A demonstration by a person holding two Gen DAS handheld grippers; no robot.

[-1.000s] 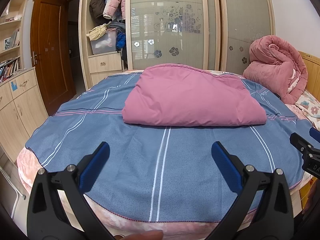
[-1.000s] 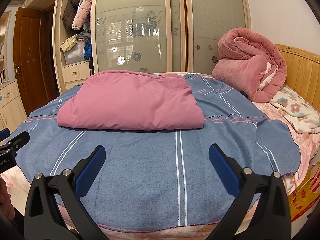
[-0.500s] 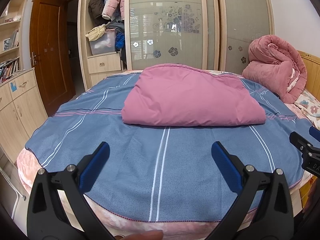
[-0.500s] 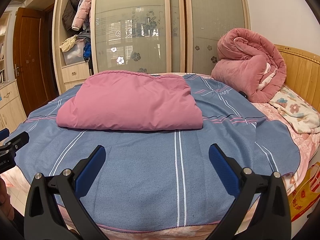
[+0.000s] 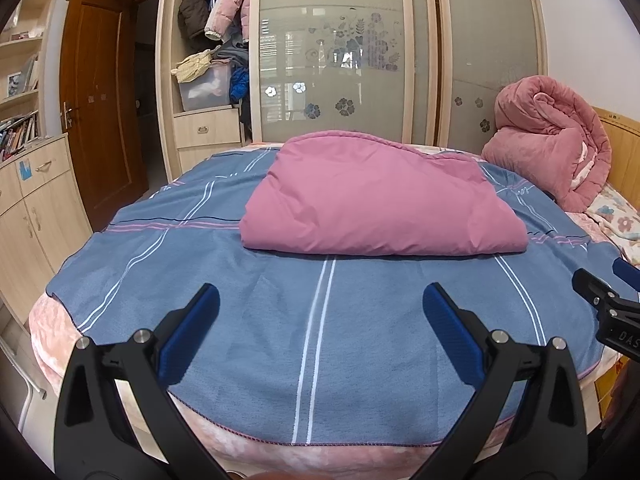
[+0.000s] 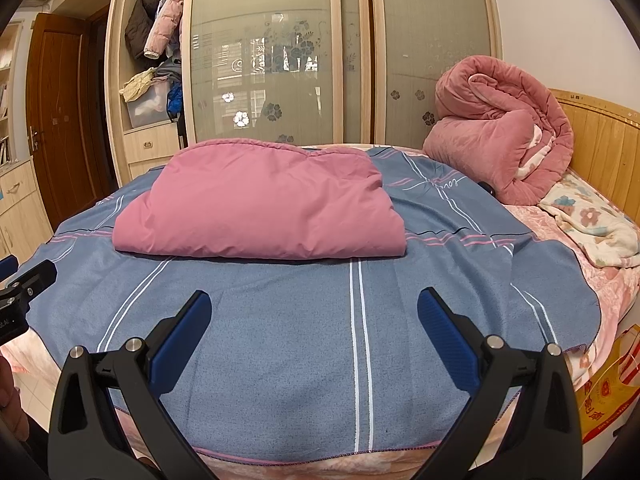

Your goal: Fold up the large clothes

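Note:
A pink padded garment [image 5: 376, 204] [image 6: 260, 208] lies folded into a thick rectangle in the middle of the bed, on a blue striped sheet [image 5: 320, 320] [image 6: 312, 320]. My left gripper [image 5: 320, 308] hangs open above the sheet's near edge, short of the garment, with nothing between its blue pads. My right gripper [image 6: 314, 312] is open too and equally empty, held over the same near part of the sheet. Each gripper's tip shows at the edge of the other's view: the right one [image 5: 604, 300], the left one [image 6: 24, 288].
A rolled pink quilt [image 5: 552, 152] [image 6: 500, 132] and a floral blanket [image 6: 592, 224] lie by the wooden headboard [image 6: 600, 136] at right. A wardrobe with frosted sliding doors [image 5: 336, 52] stands behind the bed, a wooden door [image 5: 100, 100] and cabinets [image 5: 32, 208] at left.
Both grippers have risen and tilted slightly, so the bed sits a bit lower in both views. The garment has not moved and both grippers stay open.

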